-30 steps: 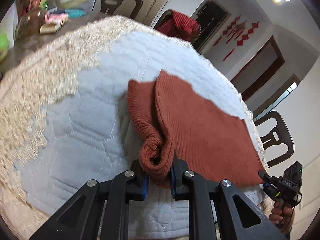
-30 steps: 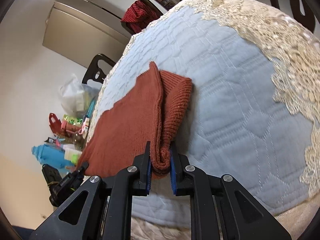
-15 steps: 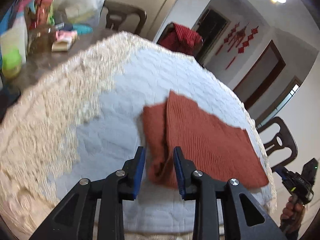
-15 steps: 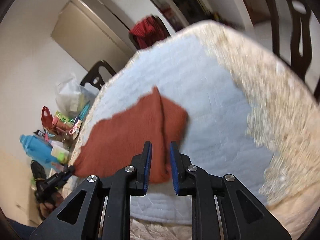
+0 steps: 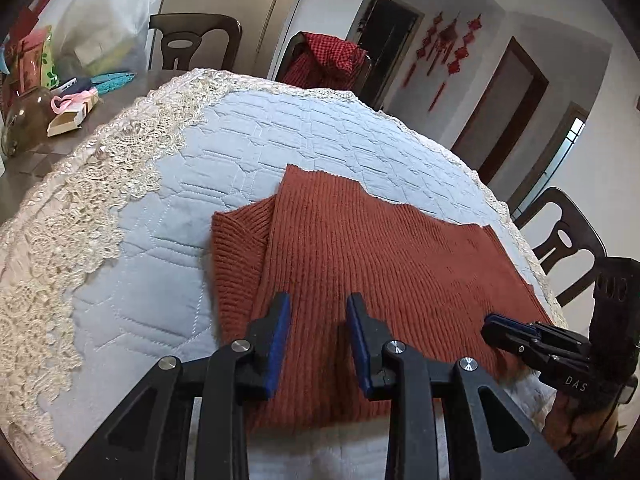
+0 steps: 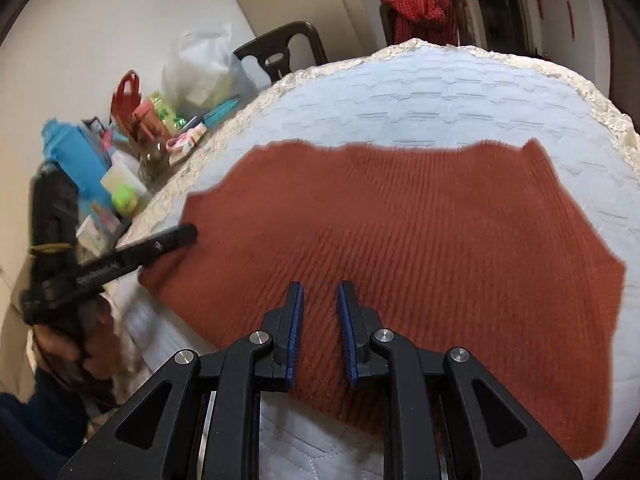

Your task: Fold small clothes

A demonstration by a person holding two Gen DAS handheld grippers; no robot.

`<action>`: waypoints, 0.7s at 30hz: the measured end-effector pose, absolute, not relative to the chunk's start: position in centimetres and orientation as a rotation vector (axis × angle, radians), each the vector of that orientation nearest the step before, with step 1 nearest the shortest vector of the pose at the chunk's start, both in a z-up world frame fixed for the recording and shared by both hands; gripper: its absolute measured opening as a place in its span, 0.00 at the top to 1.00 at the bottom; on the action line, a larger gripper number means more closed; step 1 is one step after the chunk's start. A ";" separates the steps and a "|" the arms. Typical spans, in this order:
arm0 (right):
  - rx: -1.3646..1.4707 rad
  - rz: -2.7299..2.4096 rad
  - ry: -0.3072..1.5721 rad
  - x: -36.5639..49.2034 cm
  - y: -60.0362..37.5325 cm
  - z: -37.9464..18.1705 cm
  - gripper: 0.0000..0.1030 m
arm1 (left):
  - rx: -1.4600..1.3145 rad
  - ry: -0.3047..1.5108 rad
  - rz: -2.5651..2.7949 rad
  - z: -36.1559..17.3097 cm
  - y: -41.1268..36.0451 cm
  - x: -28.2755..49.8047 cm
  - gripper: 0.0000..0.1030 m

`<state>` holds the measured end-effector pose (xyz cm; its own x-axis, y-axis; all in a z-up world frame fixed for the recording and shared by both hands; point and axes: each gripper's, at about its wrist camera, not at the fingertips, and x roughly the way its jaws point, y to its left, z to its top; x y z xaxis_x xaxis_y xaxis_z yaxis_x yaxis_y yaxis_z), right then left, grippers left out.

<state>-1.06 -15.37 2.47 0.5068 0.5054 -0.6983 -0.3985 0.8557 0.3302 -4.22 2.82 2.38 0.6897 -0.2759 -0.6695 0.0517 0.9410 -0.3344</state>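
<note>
- We see a rust-red knitted garment (image 5: 360, 264) lying flat on a pale blue quilted cloth with a lace border (image 5: 100, 184), filling the centre and lower right of the left wrist frame.
- Our left gripper (image 5: 318, 340), bottom centre, has its 2 blue-padded fingers spread over the knit, pinching nothing.
- In the right wrist view, our right gripper (image 6: 319, 332) is also parted above the garment (image 6: 400, 232), holding nothing.
- One strip of the garment is folded over along its left side in the left wrist frame.
- Bottles and packets (image 6: 120, 152) crowd the left of the right wrist frame; a dark chair (image 5: 560, 248) stands at the right edge of the left wrist frame.
</note>
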 end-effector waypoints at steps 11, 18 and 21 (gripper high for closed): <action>0.148 0.535 0.938 2.4 -13.8 2.5 0.83 | -0.372 0.820 -0.109 1.5 6.0 -1.0 0.49; 0.181 0.500 0.938 4.9 -13.6 3.1 0.85 | -0.387 0.827 -0.140 1.2 5.7 0.1 0.40; 0.202 0.468 0.982 6.1 -13.6 1.9 0.85 | -0.398 0.833 -0.143 1.3 5.5 0.4 0.40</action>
<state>6.14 -13.60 1.90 0.4659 0.4677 -0.7511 -0.2889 0.8828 0.3705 0.40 5.51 1.26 0.6683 -0.2776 -0.6902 -0.0307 0.9167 -0.3985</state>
